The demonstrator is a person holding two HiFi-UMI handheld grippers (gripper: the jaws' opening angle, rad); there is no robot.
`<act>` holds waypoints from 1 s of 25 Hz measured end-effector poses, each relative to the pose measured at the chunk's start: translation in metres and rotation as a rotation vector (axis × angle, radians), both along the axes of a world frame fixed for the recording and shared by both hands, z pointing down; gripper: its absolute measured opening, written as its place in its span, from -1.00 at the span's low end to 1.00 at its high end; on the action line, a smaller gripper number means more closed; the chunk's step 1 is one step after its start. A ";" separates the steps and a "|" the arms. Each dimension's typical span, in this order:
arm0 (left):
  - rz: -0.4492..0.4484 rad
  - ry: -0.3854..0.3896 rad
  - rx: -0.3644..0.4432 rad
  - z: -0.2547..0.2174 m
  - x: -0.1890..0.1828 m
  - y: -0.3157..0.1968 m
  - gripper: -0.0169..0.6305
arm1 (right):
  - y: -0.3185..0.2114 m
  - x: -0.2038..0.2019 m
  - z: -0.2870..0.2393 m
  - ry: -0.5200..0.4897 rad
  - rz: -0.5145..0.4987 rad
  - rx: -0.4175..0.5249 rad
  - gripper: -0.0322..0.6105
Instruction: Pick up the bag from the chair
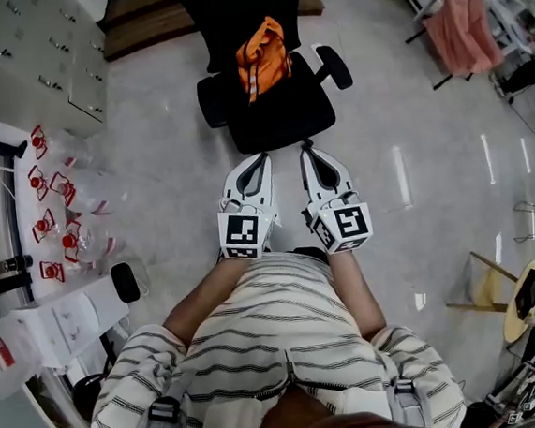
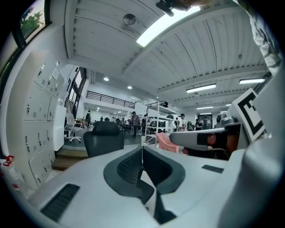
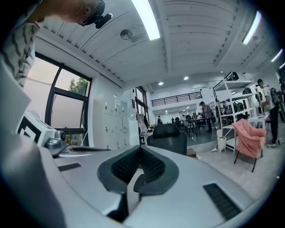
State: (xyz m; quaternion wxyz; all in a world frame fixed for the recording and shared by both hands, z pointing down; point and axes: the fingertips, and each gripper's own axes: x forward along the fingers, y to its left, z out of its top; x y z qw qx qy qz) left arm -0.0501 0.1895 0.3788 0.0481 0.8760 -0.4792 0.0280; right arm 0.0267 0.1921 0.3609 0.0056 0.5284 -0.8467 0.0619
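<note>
Near: left gripper (image 1: 257, 165) and right gripper (image 1: 313, 155) side by side, both with jaws pressed together, holding nothing | Beyond: black office chair (image 1: 282, 118) just ahead | Far: orange bag (image 1: 264, 56) on its seat, against the backrest | Progress: bag untouched; reach, grasp and lift all remain.

Bright, even light from ceiling strips (image 2: 169, 26), streaky glare on glossy floor (image 1: 400, 177); both gripper views fisheye-bent, corners vignetted dark, near foreground soft.

Bare grey floor (image 1: 170, 180) lies open before the black swivel office chair (image 1: 286, 117); its padded armrests (image 1: 333, 66) flank the seat.
</note>
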 end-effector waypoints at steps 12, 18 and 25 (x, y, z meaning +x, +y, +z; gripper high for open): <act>0.006 0.002 -0.057 0.020 -0.014 -0.050 -0.87 | -0.052 -0.014 0.015 0.023 0.030 -0.039 -0.84; 0.000 -0.020 -0.075 0.030 -0.007 -0.083 -0.87 | -0.089 -0.002 0.024 0.005 0.032 -0.051 -0.84; -0.029 -0.033 -0.063 0.030 0.003 -0.145 -0.87 | -0.150 0.006 0.025 -0.013 -0.002 -0.036 -0.84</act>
